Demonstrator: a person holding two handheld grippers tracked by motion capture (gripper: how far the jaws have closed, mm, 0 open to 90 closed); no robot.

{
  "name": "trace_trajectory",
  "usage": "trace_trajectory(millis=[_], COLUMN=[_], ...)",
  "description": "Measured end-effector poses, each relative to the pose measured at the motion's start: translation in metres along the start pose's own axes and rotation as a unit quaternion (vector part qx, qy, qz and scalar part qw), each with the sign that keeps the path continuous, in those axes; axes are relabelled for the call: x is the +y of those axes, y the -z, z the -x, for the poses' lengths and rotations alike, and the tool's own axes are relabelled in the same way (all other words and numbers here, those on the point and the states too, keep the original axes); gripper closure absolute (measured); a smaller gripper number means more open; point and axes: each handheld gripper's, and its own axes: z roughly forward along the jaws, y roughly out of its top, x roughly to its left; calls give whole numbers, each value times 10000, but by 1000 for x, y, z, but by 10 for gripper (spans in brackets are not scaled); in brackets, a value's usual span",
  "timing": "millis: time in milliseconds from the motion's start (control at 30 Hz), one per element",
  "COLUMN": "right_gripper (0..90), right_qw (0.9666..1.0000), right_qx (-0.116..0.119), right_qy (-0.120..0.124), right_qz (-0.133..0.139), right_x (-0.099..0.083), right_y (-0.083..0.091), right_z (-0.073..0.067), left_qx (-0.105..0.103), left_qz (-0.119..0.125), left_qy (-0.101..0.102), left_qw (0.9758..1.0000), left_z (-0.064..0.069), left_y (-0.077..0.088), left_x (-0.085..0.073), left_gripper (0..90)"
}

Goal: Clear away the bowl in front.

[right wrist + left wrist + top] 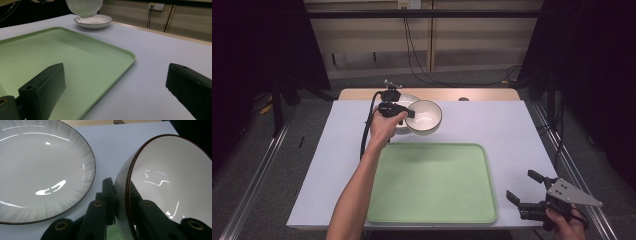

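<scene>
Left tongs (408, 113) are clamped on the rim of the glossy white ceramic bowl (425, 117) – lifted and tilted just above the white dark-rimmed plate (42, 170). Next up, probably carrying it onto the pale green plastic tray (432, 210) nearby. Right tongs (526, 189) sit wide open – empty.

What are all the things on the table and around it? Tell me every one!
bowl: one, white with a dark rim, tilted and lifted at the far side of the table, its wall pinched by the left gripper
plate: one, white with a dark rim, on the table beside the bowl
tray: one, light green, bare, at the near middle of the table
table: one, pale lilac-grey top with a wooden strip at the far edge
cables: dark, hanging down the far wall
left gripper: one, black, shut on the bowl
right gripper: one, black, jaws open, near right of the tray
</scene>
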Motion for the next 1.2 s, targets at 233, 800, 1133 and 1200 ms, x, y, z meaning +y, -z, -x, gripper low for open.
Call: trace_trajectory(millis=[233,800,1133,1200], right_gripper=[19,19,19,19], right_qw=[10000,10000,10000,10000], right_qx=[20,40,55,52], right_qy=[8,0,14,6], right_qz=[22,33,35,37], right_x=[0,0,0,0], right_y=[1,1,1,1], right_z=[1,1,1,1], left_qx=[-143,-386,-485,-489], left_qz=[-122,-330,-406,-385], left_qy=[-120,-410,-493,-494], left_qw=[9998,9979,9968,9968], left_z=[13,55,70,73], left_y=[-6,-33,-45,-47], left_x=[-3,-8,-10,-11], left_gripper=[825,825,825,825])
